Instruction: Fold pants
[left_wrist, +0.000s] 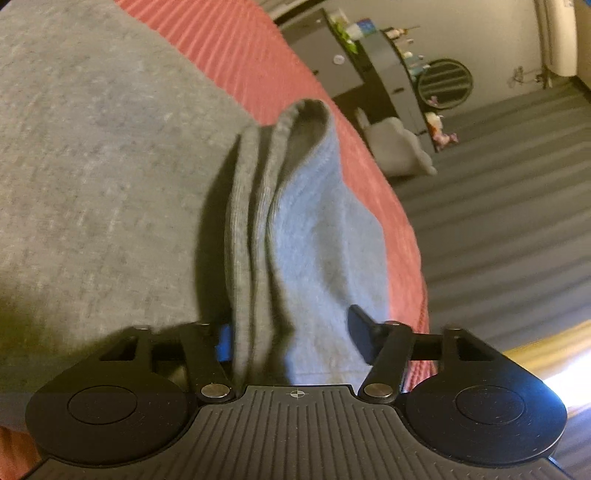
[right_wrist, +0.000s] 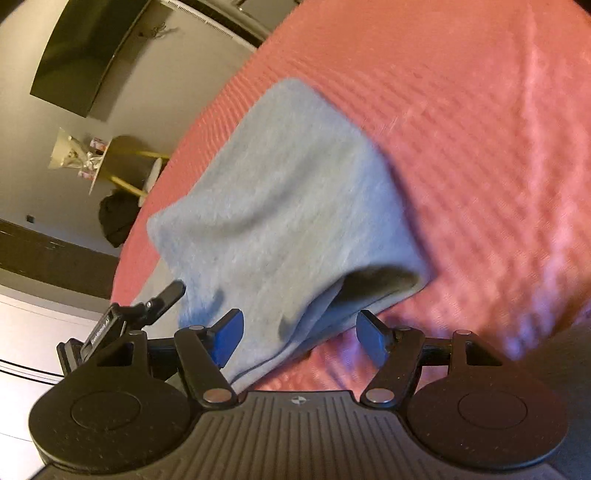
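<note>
Grey pants (left_wrist: 92, 166) lie on a red ribbed bedspread (left_wrist: 236, 48). In the left wrist view a folded end of the pants (left_wrist: 295, 221) stands up between the open fingers of my left gripper (left_wrist: 291, 336); the fabric lies in the gap, the jaws are not closed on it. In the right wrist view the grey pants (right_wrist: 280, 206) lie in a folded block with an open hem at the right. My right gripper (right_wrist: 299, 336) is open, its blue pads either side of the fabric's near edge. The left gripper's finger (right_wrist: 166, 295) shows at the left.
The bedspread (right_wrist: 480, 147) spreads to the right in the right wrist view. Beyond the bed edge are striped carpet (left_wrist: 498, 221), a dark desk with small items (left_wrist: 369, 66), a wall TV (right_wrist: 88, 55) and a small round table (right_wrist: 118, 162).
</note>
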